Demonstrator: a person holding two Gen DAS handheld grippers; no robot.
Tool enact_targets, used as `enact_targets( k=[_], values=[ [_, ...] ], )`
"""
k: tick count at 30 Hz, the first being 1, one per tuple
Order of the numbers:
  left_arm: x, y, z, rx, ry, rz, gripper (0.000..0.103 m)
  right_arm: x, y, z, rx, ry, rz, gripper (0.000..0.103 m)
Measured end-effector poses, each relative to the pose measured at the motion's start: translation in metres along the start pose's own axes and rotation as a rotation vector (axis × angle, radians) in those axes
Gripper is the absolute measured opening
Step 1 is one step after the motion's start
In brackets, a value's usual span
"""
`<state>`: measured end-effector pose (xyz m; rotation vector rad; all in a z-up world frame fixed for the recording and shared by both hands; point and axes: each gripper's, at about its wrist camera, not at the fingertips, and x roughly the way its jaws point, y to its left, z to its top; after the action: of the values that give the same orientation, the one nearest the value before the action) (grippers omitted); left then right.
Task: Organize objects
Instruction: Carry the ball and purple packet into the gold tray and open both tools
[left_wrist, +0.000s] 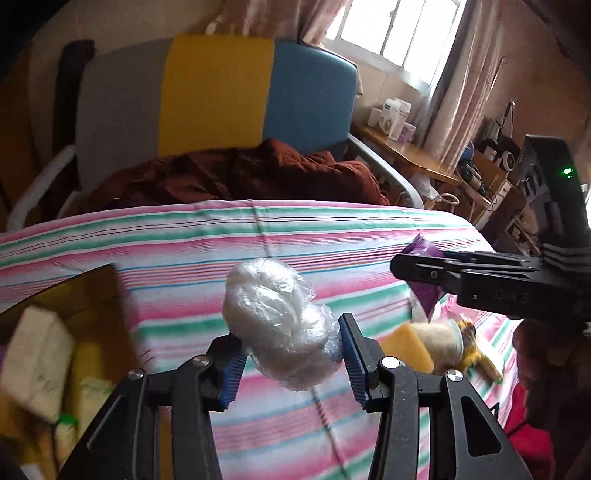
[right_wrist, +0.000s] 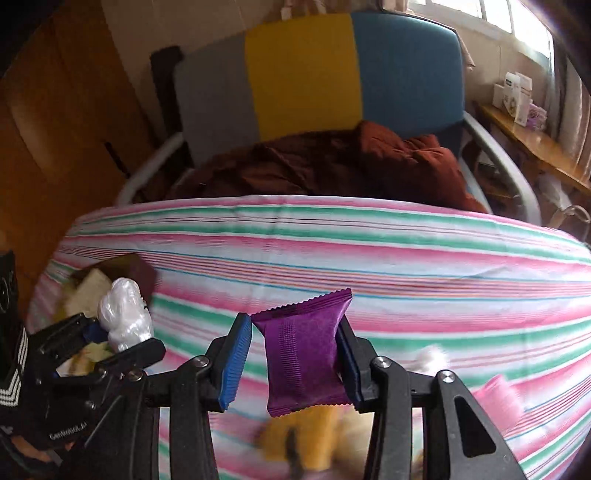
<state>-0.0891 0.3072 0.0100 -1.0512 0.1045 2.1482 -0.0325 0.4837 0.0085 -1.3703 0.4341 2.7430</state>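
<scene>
Plastic wrap bundle (left_wrist: 280, 325), a crumpled, clear, slippery lump, sits pinched in our left gripper (left_wrist: 291, 354) above the striped sheet (left_wrist: 184, 236); we judge it could squeeze out of the blue pads and miss the brown box (left_wrist: 55, 350) at far left. To the right, our right gripper (right_wrist: 295, 358) pinches a purple sachet (right_wrist: 306, 350) by its edges, which could buckle and slide free.

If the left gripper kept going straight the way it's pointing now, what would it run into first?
Probably the striped bed sheet. The left gripper, shut on a wad of clear plastic, points down at bare sheet beyond it. The brown box lies off to its left, though depth is hard to judge.
</scene>
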Motion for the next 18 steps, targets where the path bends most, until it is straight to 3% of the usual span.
enact_targets(
  k=[5,12,18],
  values=[
    [-0.048,0.04,-0.025,-0.077,-0.034,0.049,0.049,0.008,0.049,-0.019,0.01,0.005,0.096,0.045],
    [-0.111,0.124,-0.066,-0.237,-0.091,0.153,0.049,0.013,0.129,-0.042,-0.072,0.036,0.246,0.045],
    [-0.137,0.17,-0.096,-0.325,-0.106,0.211,0.049,0.026,0.189,-0.061,-0.139,0.089,0.321,0.046]
  ],
)
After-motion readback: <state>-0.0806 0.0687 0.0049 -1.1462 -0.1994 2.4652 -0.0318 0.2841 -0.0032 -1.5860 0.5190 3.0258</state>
